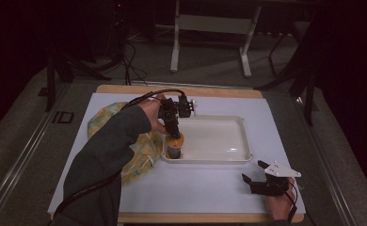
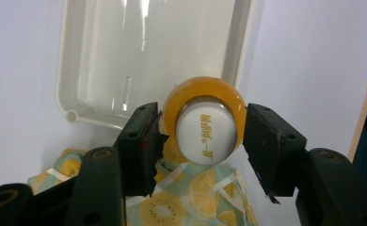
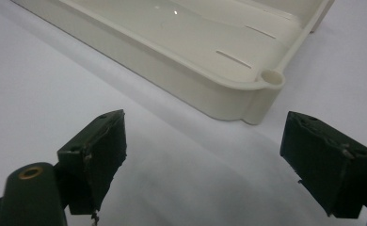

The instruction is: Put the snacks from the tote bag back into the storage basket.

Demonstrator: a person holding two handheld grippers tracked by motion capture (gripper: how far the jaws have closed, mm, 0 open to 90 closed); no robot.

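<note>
Left gripper (image 1: 174, 134) is over the tray's (image 1: 240, 153) near-left corner, pointing down, jaws around a small jar (image 1: 174, 146). In the left gripper view the jar (image 2: 205, 125) sits between the jaws: left jaw touches or nearly touches the orange rim, right jaw looks a hair off it. So the jaws bracket the jar, but whether they truly clamp it I cannot tell.

Jar: round, orange translucent collar, glossy white domed cap with yellow print (unreadable), darker body below in the high view. Its long axis is upright and runs straight along the gripper's line of sight, so the gripper comes at it from directly above. It stands at, or hangs just above, the tray floor in that corner; contact with the floor is not clear.

Tray: cream plastic, smooth, shiny, rounded corners, raised lip, small round hole at a corner (image 3: 272, 77). Nothing else in it.

Cloth (image 1: 141, 150) lies left of the tray, crumpled, soft, lemon-slice print on pale teal; its edge reaches the tray's left wall.

Right gripper (image 1: 261, 181) rests near-right on the white sheet (image 1: 210, 188), jaws spread wide, nothing between them, well apart from the jar. Left hand is far nearer; any jar move is its job, probably.
</note>
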